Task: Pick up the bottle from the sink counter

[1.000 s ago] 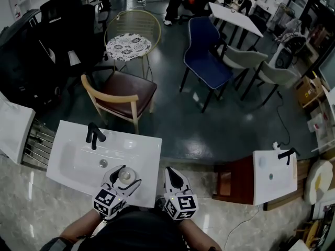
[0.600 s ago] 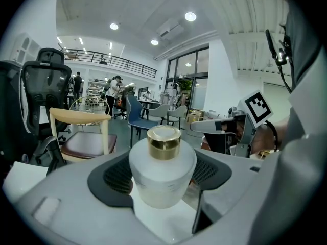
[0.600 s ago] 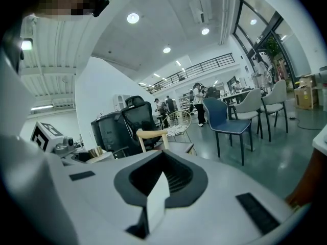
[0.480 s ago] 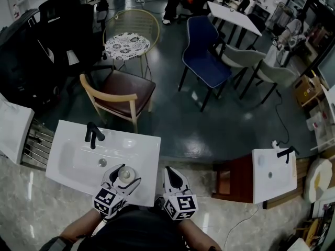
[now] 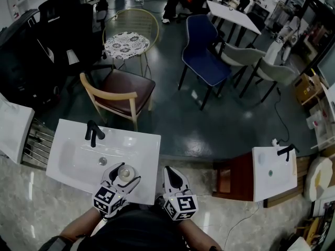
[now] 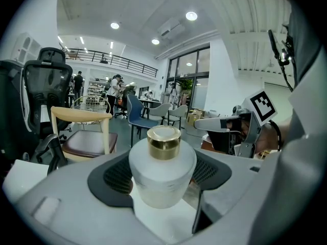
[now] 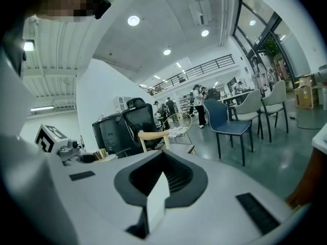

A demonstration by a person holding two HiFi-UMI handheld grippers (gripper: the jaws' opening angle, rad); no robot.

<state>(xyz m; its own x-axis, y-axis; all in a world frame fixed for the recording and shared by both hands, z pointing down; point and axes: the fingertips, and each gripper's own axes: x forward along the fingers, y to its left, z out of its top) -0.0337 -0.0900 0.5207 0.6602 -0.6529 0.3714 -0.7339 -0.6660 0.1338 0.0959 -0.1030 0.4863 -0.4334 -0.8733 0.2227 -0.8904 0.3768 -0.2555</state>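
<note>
A squat frosted white bottle (image 5: 124,172) with a gold cap (image 6: 163,140) stands at the front edge of the white sink counter (image 5: 144,158). My left gripper (image 5: 123,178) is shut on the bottle (image 6: 162,175), its dark pads (image 6: 111,177) pressed to both sides. Whether the base still rests on the counter is hidden. Just off the counter's right corner, my right gripper (image 5: 175,180) is shut with nothing held. Its jaws (image 7: 159,190) meet in the right gripper view. The right gripper (image 6: 240,131) also shows in the left gripper view.
A black faucet (image 5: 93,133) and a basin with a drain (image 5: 102,161) lie behind the bottle. Beyond the counter stands a wooden chair (image 5: 119,94). A second small sink (image 5: 272,174) on a wooden stand is at the right. Blue chair (image 5: 205,54) farther off.
Both grippers and the bottle keep their places; only the head view has shifted very slightly.
</note>
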